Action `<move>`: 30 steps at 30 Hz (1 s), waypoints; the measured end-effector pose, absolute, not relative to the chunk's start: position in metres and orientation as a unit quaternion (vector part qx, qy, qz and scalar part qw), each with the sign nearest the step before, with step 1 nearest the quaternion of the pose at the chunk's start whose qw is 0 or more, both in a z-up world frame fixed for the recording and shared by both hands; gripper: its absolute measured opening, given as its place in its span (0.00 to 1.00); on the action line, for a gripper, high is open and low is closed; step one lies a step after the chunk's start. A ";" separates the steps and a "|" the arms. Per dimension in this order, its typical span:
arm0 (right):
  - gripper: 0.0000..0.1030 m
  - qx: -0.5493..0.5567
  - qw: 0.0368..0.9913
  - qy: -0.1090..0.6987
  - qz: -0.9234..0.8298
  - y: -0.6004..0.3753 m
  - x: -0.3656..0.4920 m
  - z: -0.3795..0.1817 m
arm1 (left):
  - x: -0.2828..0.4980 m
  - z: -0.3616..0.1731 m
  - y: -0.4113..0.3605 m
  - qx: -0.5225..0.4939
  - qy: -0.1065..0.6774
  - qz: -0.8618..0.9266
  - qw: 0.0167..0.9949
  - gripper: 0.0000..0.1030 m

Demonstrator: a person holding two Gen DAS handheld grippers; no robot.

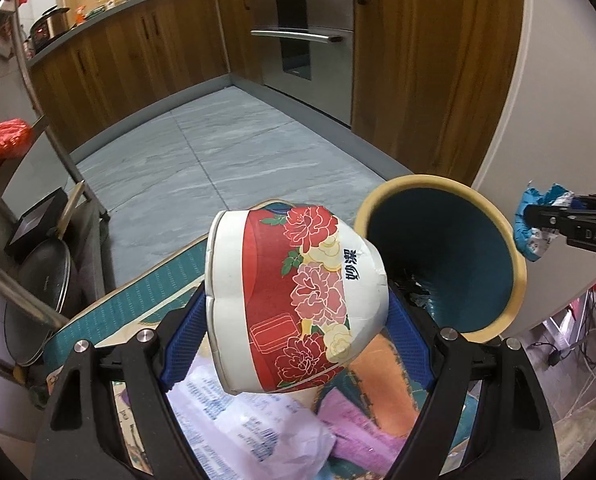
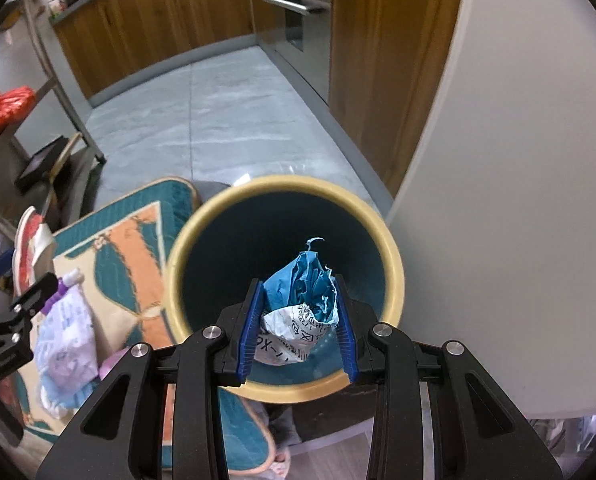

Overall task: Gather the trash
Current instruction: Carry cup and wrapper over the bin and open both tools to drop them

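Over the mouth of the bin [image 2: 286, 284], straight ahead of my right gripper [image 2: 298, 320], hangs the crumpled wrapper [image 2: 302, 304] I hold pinched between its two blue pads [image 2: 252, 324], blue side up and the white printed side toward me. From the right wrist view the wad sits inside the yellow ring of the rim, so I judge that a plain release would drop it into the dark teal inside; the bin's long axis runs nearly along my line of sight, the opening facing up at me. My left gripper [image 1: 294, 312] is spread fairly wide around a squashed paper bowl [image 1: 294, 300] with red flowers, clamped across its sides, with its rim turned left. That bowl lies to the left of the bin [image 1: 442, 260] and just short of its near rim, not yet over the opening, so the right hand is clearly the nearer one and should let go first, I think; the left must then swing right and forward before it can drop anything. Below the bowl a thin white printed bag [image 1: 242, 432] lies on the patterned mat [image 1: 138, 300], trash I would count as not yet collected. Beyond the bin the grey tiled floor [image 1: 218, 152] runs to wooden cabinets [image 1: 146, 48], and a pale rounded wall [image 2: 498, 200] stands close on the right
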State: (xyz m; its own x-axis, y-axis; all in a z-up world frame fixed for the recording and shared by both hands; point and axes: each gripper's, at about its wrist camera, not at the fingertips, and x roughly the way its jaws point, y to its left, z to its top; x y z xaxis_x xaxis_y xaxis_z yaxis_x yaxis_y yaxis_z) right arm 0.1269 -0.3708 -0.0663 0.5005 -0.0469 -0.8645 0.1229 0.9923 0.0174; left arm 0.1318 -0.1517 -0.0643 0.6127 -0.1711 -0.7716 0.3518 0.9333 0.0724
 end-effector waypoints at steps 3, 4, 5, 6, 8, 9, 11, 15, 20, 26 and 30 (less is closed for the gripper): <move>0.35 0.040 0.860 0.505 -0.056 -0.378 0.129 -0.073 | 0.132 -0.068 -0.164 0.116 0.415 -0.155 0.889 0.79; 0.35 0.041 0.858 0.508 -0.057 -0.380 0.129 -0.076 | 0.131 -0.069 -0.168 0.119 0.415 -0.157 0.888 0.79; 0.35 0.041 0.857 0.510 -0.058 -0.382 0.130 -0.078 | 0.130 -0.070 -0.171 0.121 0.416 -0.160 0.887 0.79; 0.35 0.039 0.856 0.511 -0.059 -0.384 0.130 -0.079 | 0.130 -0.071 -0.173 0.123 0.416 -0.162 0.886 0.79; 0.35 0.038 0.856 0.513 -0.061 -0.388 0.130 -0.082 | 0.130 -0.073 -0.182 0.125 0.417 -0.166 0.885 0.79; 0.35 0.040 0.855 0.513 -0.063 -0.391 0.130 -0.082 | 0.130 -0.074 -0.185 0.126 0.418 -0.168 0.884 0.79; 0.35 0.044 0.854 0.514 -0.067 -0.396 0.130 -0.084 | 0.129 -0.075 -0.193 0.129 0.418 -0.173 0.883 0.79; 0.35 0.051 0.851 0.516 -0.076 -0.404 0.130 -0.088 | 0.127 -0.078 -0.205 0.135 0.417 -0.185 0.879 0.79; 0.35 0.063 0.849 0.519 -0.081 -0.414 0.129 -0.092 | 0.124 -0.081 -0.226 0.143 0.415 -0.205 0.875 0.79; 0.35 0.079 0.844 0.525 -0.076 -0.421 0.129 -0.097 | 0.120 -0.099 -0.258 0.165 0.417 -0.239 0.861 0.79; 0.35 0.073 0.844 0.526 -0.073 -0.418 0.131 -0.098 | 0.121 -0.118 -0.271 0.177 0.431 -0.245 0.850 0.79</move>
State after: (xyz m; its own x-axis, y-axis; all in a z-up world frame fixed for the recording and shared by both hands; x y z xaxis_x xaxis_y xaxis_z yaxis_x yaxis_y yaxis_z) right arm 0.1313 -0.4184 -0.0977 0.4365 -0.0467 -0.8985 0.1996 0.9788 0.0461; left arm 0.1213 -0.2708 -0.1182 0.5084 -0.2644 -0.8195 0.5698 0.8168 0.0900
